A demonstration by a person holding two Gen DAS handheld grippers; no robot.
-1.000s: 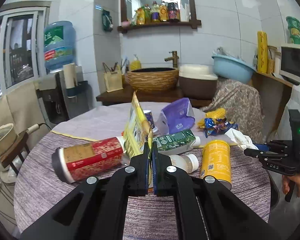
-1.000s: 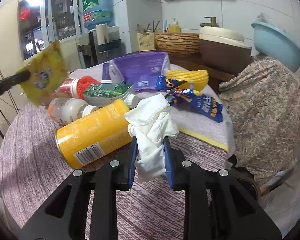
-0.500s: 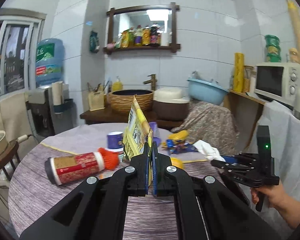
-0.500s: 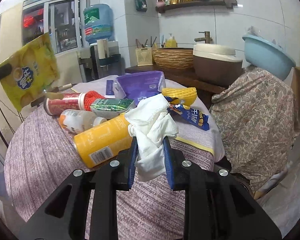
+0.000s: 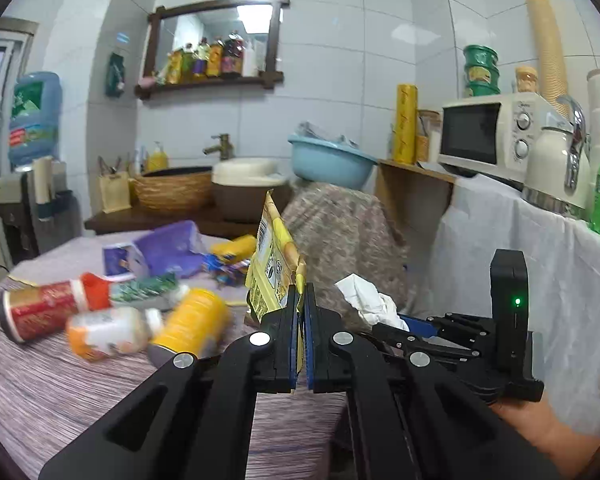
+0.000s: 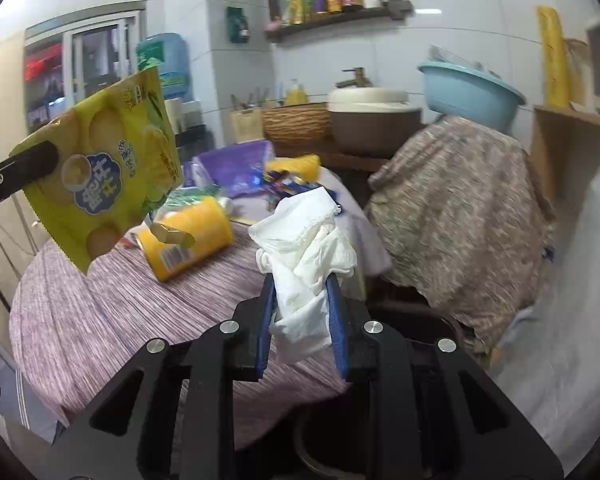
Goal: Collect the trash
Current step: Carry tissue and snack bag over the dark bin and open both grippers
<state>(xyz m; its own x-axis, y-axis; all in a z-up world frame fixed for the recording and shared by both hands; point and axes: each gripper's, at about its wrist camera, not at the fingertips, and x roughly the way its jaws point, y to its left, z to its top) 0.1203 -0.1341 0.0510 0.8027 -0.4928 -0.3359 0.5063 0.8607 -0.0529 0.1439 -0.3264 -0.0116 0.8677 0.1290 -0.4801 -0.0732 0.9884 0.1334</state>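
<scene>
From your left wrist camera, your left gripper (image 5: 299,300) is clamped tight on the bottom edge of a yellow chip bag (image 5: 274,268), which stands upright above the jaws, lifted off the table (image 5: 60,392). To its right, your right gripper (image 5: 404,326) reaches in sideways with a crumpled white tissue (image 5: 366,302) caught at its tip; a green light glows on its body. On the table, left of the bag, the rest of the trash lies blurred: a yellow can (image 5: 190,322) nearest the bag, a small pale bottle (image 5: 108,332) beside it, a red can (image 5: 44,312) on its side beyond that, and a green bottle (image 5: 148,286) behind them. Farther back sit a purple pouch (image 5: 168,246) and a blue wrapper (image 5: 224,268).

From your right wrist camera, your right gripper (image 6: 302,308) has its blue pads pressed on the tissue (image 6: 306,256), which bulges up out of the jaws, held past the near edge of the table (image 6: 112,312). The chip bag (image 6: 104,172) hangs in the air at the left, above the table, pinched by the left gripper's black finger (image 6: 24,168). The yellow can (image 6: 188,236) lies on the table between the bag and the tissue. The purple pouch (image 6: 236,164) sits at the table's far side.
</scene>
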